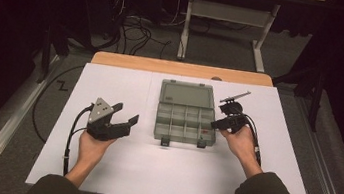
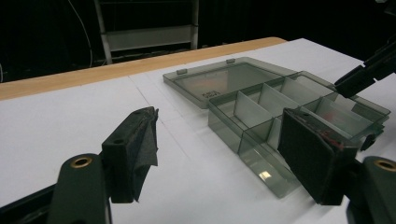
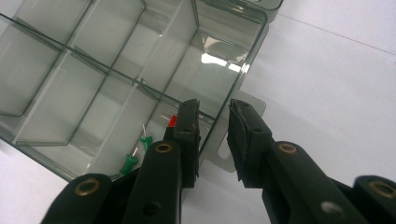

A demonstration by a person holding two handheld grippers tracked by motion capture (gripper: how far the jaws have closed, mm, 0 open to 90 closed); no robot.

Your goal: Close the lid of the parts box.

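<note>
Right tool (image 3: 214, 122) astride organiser box (image 1: 187, 114) wall, unclenched, beside green pushpins (image 3: 135, 151); left tool (image 1: 124, 115) released

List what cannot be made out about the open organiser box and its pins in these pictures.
- Red pin, right gripper view: mostly hidden behind the right hand-held gripper.
- Pins, high view: too small to count in the organiser box.
- Box's near right corner, left gripper view: hidden behind the left hand-held gripper.

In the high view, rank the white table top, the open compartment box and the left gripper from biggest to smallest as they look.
1. White table top, by far.
2. Compartment box, lid open flat.
3. Left gripper, though it is held above the table, nearer the camera, which flatters it.
</note>
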